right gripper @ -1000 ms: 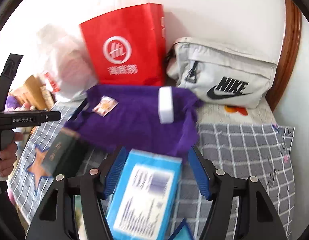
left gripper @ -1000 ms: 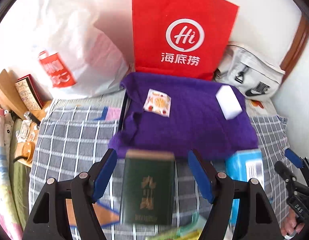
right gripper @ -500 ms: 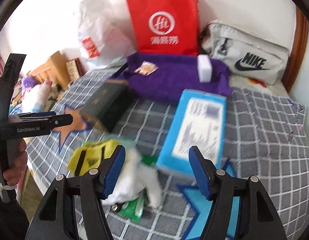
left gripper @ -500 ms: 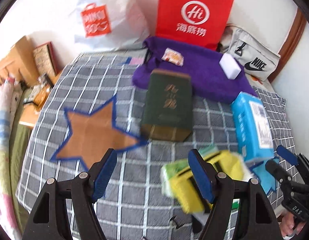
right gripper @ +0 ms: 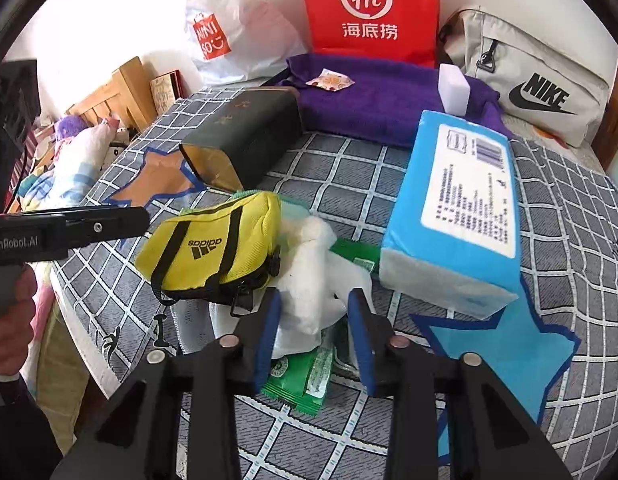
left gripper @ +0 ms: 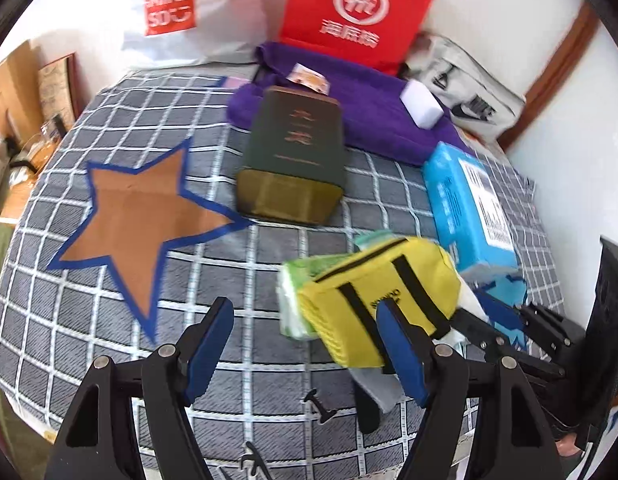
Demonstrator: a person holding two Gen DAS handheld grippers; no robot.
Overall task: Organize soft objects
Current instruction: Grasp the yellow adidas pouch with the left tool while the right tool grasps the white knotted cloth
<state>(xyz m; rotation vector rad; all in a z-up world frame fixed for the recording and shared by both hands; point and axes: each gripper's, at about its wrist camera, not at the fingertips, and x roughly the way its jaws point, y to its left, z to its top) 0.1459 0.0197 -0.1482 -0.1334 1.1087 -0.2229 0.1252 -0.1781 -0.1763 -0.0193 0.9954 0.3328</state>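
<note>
Your right gripper (right gripper: 313,320) has just been closing, and its fingers (right gripper: 265,336) now sit narrowed on either side of the crumpled white tissue (right gripper: 313,276), which lies between them near the bed's front edge; whether the pads already press it I cannot tell. Finish the squeeze slowly and low on the wad, so you gather the thick middle and not a loose flap. Keep clear of the green wet-wipe packet (right gripper: 305,372) underneath, or it will likely come up with the tissue. The yellow adidas pouch (right gripper: 213,248) touches the tissue on its left, so lift straight up and not sideways.

Your left gripper (left gripper: 305,344) is spread wide with nothing between its fingers, over the bedspread (left gripper: 109,312) just left of the pouch.

The tissue has no firm shape; its longer run goes from the pouch toward your right gripper, roughly in line with the fingers. The blue tissue pack (right gripper: 461,208) lies to its right, long axis running from the front edge toward the purple towel (right gripper: 381,96) at the back.
</note>
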